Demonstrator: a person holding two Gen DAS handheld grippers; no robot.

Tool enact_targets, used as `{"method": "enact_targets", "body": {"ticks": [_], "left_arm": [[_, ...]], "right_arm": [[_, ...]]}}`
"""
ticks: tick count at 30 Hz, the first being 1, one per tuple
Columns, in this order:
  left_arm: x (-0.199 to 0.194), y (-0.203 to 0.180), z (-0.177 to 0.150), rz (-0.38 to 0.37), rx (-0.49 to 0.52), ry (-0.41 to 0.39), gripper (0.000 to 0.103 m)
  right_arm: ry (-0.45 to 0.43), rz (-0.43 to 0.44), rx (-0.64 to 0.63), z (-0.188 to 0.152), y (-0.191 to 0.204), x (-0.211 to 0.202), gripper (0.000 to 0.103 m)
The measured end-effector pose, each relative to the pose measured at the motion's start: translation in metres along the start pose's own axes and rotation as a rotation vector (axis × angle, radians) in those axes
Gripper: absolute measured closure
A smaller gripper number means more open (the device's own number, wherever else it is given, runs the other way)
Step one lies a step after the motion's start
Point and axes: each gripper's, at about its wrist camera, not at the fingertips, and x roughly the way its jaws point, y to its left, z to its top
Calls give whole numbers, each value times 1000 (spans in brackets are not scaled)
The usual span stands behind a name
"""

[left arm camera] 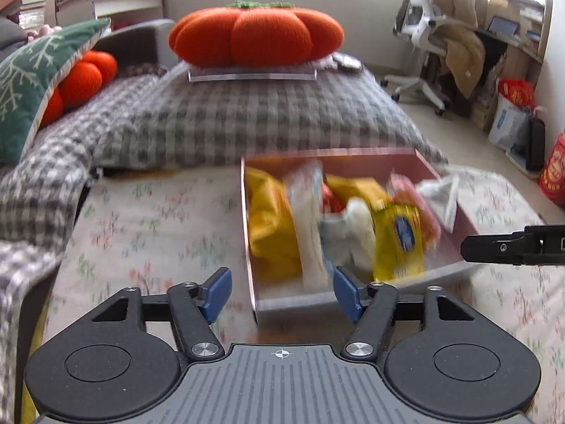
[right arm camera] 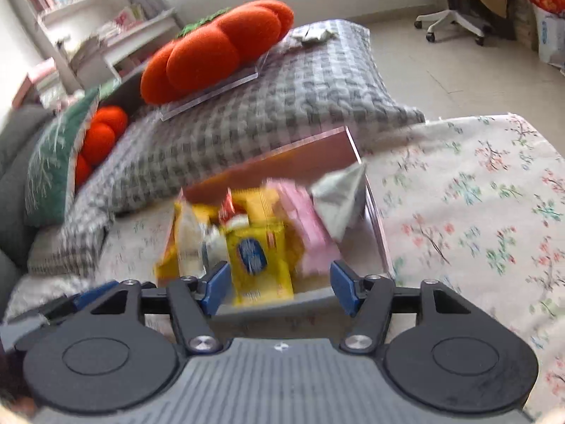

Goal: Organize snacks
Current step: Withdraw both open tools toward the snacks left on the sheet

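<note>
A pink open box (left arm camera: 293, 305) stands on the floral bedsheet and holds several snack packets: a yellow packet with a blue oval (left arm camera: 399, 236), a large yellow bag (left arm camera: 268, 222), a white packet (left arm camera: 307, 226) and a silver packet (left arm camera: 438, 190) at the right rim. My left gripper (left arm camera: 280, 291) is open and empty at the box's near left corner. A black tip of the right gripper (left arm camera: 512, 243) shows at the right. In the right wrist view the box (right arm camera: 376, 219) lies just ahead. My right gripper (right arm camera: 279, 288) is open, with the yellow packet (right arm camera: 256, 258) just beyond its fingertips. A pink packet (right arm camera: 310, 226) lies beside it.
A grey checked pillow (left arm camera: 268, 120) lies behind the box, with an orange pumpkin cushion (left arm camera: 254, 35) on a clear tray. A green cushion (left arm camera: 31, 81) lies at the left. An office chair (left arm camera: 423, 35) and bags stand on the floor to the right.
</note>
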Motion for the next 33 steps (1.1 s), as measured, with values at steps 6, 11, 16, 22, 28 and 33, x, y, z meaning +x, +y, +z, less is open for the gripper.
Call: {"method": "enact_targets", "body": {"ticks": [6,11,16,22,28,33], "left_arm": [[-12,-6,-32,-53,-50,78,37],[-27,-17,-55,-100,-54,105,37],[-34,-29,-77,-136,-34,138,37],[-49,-50,-98,-219,-13,145,37],[-51,-70,-108,-254,36,154,37],[-52,-67,-105,-251,34,142,37]], "right_arm": [[37,-62,-39,-28,-2,-22,39],[16,-127,-70,-47,-9,-46,38],[35,-119,-57,-67,-18,-59,38],[44,-121,-52,-82,-24,-71,38],[52,-136,-101,-95,-29,-79,39],[87,-166,-212,-104,-22,-74,41]]}}
